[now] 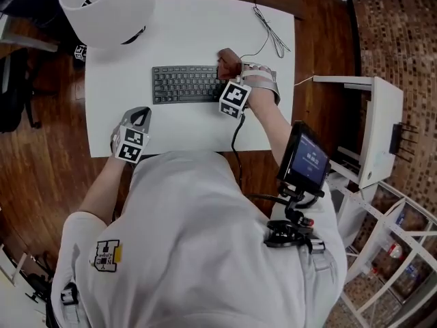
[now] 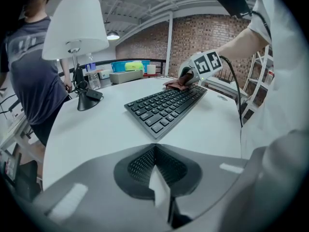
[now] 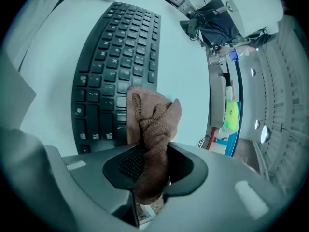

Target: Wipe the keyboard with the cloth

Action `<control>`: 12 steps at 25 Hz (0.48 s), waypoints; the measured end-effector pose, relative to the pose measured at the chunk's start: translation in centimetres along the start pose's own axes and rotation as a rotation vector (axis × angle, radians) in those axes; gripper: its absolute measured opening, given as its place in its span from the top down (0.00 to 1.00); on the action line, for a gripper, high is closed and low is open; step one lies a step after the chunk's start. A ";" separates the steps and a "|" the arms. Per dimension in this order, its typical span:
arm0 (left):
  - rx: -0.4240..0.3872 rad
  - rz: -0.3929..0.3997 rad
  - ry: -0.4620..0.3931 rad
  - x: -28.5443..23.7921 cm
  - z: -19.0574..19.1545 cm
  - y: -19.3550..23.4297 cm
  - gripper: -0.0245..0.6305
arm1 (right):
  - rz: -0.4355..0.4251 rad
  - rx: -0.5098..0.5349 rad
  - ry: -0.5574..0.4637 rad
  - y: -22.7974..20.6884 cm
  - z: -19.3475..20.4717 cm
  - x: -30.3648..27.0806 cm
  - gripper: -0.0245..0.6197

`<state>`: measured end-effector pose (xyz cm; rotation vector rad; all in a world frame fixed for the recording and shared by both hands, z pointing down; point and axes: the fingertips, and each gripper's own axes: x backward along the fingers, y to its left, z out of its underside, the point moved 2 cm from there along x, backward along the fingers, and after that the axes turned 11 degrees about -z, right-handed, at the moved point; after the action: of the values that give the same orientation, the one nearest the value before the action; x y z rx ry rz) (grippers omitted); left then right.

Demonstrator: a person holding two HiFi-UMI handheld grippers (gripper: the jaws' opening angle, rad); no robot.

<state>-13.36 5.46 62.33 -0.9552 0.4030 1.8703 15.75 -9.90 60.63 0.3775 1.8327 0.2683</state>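
Keyboard (image 1: 186, 85) black, mid white table (image 1: 191, 29); brown cloth (image 3: 152, 122) over its right-end keys, pinched between jaws of right gripper (image 3: 149, 170). Left gripper (image 2: 155, 175) jaws pressed together, empty, by table's front edge. Lamp (image 1: 106, 9) behind.

Head view steeply down on table (image 1: 191, 33), gripper views low and close, all sharing keyboard (image 1: 186, 85)

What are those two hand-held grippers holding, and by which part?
The right hand-held gripper pinches a brown cloth by a bunched fold; the rest lies on the keyboard. The left hand-held gripper is shut, empty.
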 end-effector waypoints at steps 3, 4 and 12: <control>-0.013 0.013 -0.008 0.2 0.2 0.3 0.96 | -0.002 0.054 -0.015 3.4 -1.2 1.9 0.78; -0.017 0.018 -0.011 0.0 0.3 0.3 0.96 | -0.008 0.079 -0.019 4.7 -1.6 2.2 0.78; -0.029 0.046 -0.019 -1.2 0.5 -0.1 0.96 | -0.107 0.207 -0.089 11.4 -3.3 4.1 0.78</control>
<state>-13.20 5.09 63.55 -0.9542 0.3908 1.9295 12.92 2.23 62.17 0.4256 1.7910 -0.0126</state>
